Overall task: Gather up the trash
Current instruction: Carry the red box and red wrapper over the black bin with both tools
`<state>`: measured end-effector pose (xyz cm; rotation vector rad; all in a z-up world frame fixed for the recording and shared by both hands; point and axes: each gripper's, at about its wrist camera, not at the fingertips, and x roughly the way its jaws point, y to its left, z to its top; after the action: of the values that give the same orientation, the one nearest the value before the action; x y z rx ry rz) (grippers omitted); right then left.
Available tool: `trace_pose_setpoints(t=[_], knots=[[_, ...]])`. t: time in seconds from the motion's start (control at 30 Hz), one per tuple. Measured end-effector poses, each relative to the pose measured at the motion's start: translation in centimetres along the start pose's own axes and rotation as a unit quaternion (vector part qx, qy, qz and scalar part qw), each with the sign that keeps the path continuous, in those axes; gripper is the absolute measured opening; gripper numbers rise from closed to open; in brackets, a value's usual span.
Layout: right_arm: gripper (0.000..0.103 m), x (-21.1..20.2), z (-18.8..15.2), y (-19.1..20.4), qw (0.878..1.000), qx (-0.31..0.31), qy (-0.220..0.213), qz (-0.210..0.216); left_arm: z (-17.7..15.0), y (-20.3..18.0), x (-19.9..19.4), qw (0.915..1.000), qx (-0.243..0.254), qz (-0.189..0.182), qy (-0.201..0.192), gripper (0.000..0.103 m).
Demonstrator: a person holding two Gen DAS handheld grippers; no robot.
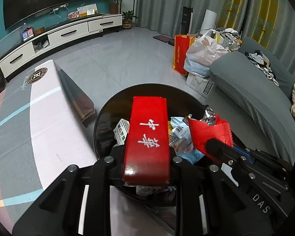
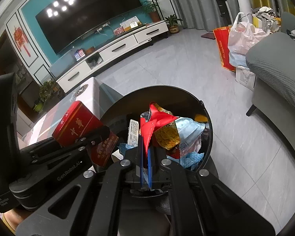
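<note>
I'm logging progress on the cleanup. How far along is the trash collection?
Done: the black bin already holds wrappers and a small carton. In hand: the left gripper holds a red box and the right gripper a red wrapper, both over the bin. Left: releasing both.

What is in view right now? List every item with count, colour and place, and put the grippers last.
red box: 1, red with white characters, held above the bin
red wrapper: 1, red with foil lining, held above the bin
trash bin: 1, black, round, on the floor under both grippers, holding mixed wrappers and a small carton
table: 1, white and grey patterned top, left of the bin
TV: 1, black, on the teal wall
TV cabinet: 1, white, below the TV
sofa: 1, grey, right of the bin
bags: several, white plastic plus one red-orange, beside the sofa
left gripper: 1, black, shut on the box
right gripper: 1, black, shut on the wrapper
</note>
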<state>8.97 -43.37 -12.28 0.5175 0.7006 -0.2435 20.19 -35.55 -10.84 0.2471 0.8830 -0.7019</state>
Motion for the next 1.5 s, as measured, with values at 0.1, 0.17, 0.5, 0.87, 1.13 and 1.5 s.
trace_pose_setpoints(t=[0.1, 0.17, 0.5, 0.87, 1.13, 1.5], knots=[[0.004, 0.3, 0.0, -0.1, 1.0, 0.003, 0.004, 0.0, 0.1, -0.1, 0.4, 1.0, 0.004, -0.001, 0.003, 0.024], [0.004, 0.5, 0.0, -0.2, 1.0, 0.005, 0.006, -0.001, 0.2, -0.3, 0.7, 1.0, 0.007, 0.0, 0.005, 0.024], [0.004, 1.4, 0.1, -0.8, 1.0, 0.016, 0.018, -0.003, 0.3, -0.7, 1.5, 0.9997, 0.017, 0.007, 0.018, 0.024], [0.005, 2.4, -0.1, -1.0, 0.999, 0.019, 0.036, -0.008, 0.1, -0.9, 2.6, 0.9988, 0.027, 0.017, 0.037, 0.024], [0.005, 2.9, -0.1, -1.0, 0.999, 0.021, 0.044, -0.01, 0.1, -1.4, 3.2, 0.9982, 0.033, 0.021, 0.047, 0.024], [0.005, 3.6, -0.2, -1.3, 0.998, 0.027, 0.054, -0.013, 0.2, -1.7, 3.6, 0.9974, 0.036, 0.03, 0.055, 0.024]])
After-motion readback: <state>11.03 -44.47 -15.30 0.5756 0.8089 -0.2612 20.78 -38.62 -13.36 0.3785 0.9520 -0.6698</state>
